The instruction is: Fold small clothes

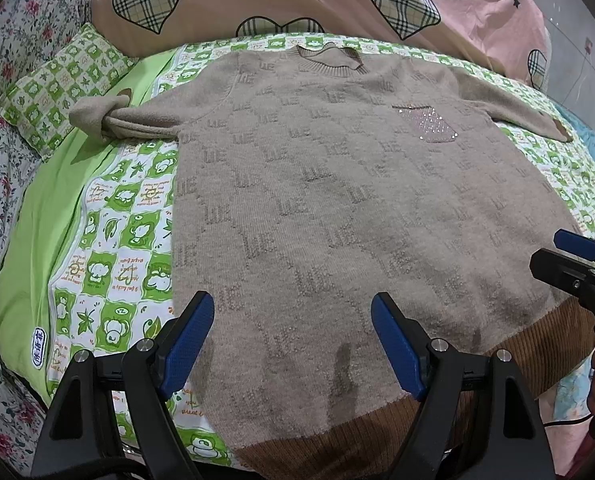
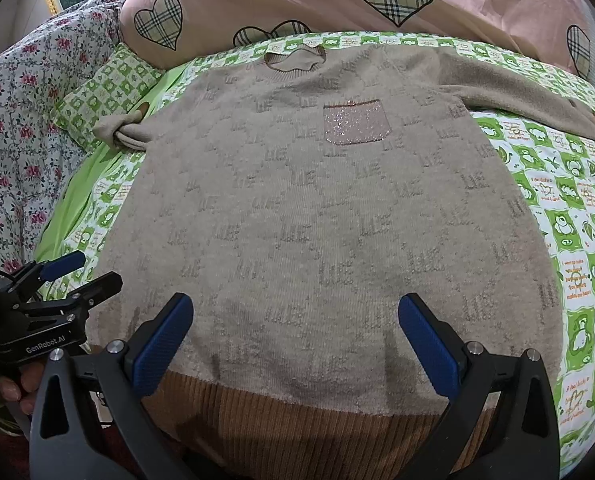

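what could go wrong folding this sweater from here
1. The left sleeve lies bunched and twisted near the small pillow; folding over it as is would likely trap a lump.
2. Both the left gripper and the right gripper hover open above the ribbed hem; a shallow pinch may catch only the top layer.
3. The sweater is fuzzy knit and could drag the green sheet.
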Demonstrator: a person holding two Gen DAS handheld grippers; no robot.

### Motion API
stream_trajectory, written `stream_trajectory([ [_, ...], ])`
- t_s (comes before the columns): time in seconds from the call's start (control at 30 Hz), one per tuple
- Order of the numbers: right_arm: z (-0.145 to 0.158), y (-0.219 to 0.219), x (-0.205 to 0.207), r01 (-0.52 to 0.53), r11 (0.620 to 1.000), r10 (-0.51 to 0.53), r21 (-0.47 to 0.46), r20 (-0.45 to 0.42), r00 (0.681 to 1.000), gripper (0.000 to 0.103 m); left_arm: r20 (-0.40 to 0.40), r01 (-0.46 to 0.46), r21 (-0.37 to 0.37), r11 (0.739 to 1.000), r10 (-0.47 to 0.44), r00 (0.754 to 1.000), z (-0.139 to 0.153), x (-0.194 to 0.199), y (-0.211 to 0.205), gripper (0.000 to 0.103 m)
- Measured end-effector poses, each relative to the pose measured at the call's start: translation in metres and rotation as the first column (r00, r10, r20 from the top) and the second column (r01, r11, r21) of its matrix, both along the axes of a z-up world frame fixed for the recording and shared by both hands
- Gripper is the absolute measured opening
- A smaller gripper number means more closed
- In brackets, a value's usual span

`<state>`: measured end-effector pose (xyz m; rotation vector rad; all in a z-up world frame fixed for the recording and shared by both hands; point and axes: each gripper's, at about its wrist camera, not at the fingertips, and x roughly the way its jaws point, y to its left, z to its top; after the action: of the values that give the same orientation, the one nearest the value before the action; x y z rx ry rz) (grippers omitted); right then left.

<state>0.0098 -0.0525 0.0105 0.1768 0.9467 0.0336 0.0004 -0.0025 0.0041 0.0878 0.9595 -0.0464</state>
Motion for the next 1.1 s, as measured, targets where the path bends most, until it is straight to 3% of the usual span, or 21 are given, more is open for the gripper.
stream_trajectory([
  [0.13,0.001,-0.001,0.001,0.000,1.000,-0.001,0.006,0.014,1.000,0.102,0.007,0.002,0.004,1.000,-0.002,1.000,0.001,0.001,-0.002,0.081],
  [0.27,0.000,0.000,0.000,0.006,0.997,-0.002,-0.071,0.059,0.998,0.102,-0.003,0.005,-0.001,1.000,-0.005,1.000,0.001,0.002,-0.003,0.081],
  [0.4,0.001,-0.001,0.000,0.012,0.996,-0.005,-0.088,0.080,0.997,0.102,-0.033,0.008,-0.007,1.000,-0.008,0.999,0.001,0.008,-0.004,0.081],
  [0.57,0.000,-0.005,0.002,0.024,0.998,-0.020,-0.064,0.053,0.998,0.102,-0.076,0.008,-0.041,0.999,-0.011,0.997,-0.001,0.016,-0.002,0.081],
  [0.67,0.001,-0.010,0.004,0.037,0.997,-0.034,-0.065,0.040,0.999,0.102,-0.049,0.005,-0.068,0.998,-0.009,0.999,0.000,0.022,-0.001,0.081],
  [0.8,0.006,-0.033,0.005,0.082,0.996,-0.080,-0.027,0.050,0.996,0.102,-0.012,-0.001,-0.081,0.997,0.000,1.000,0.001,0.031,0.001,0.081],
  [1.0,0.019,-0.092,0.000,0.213,0.977,-0.213,0.000,0.078,0.974,0.102,0.030,-0.008,-0.243,0.970,0.016,0.999,0.003,0.047,0.011,0.081],
  [1.07,0.024,-0.117,-0.003,0.251,0.967,-0.255,0.046,0.110,0.961,0.102,0.006,0.005,-0.247,0.969,-0.004,1.000,0.001,0.059,0.008,0.081],
  [1.1,0.027,-0.130,-0.004,0.269,0.961,-0.276,0.065,0.122,0.954,0.102,-0.013,0.018,-0.211,0.977,-0.021,1.000,0.000,0.067,0.004,0.081],
])
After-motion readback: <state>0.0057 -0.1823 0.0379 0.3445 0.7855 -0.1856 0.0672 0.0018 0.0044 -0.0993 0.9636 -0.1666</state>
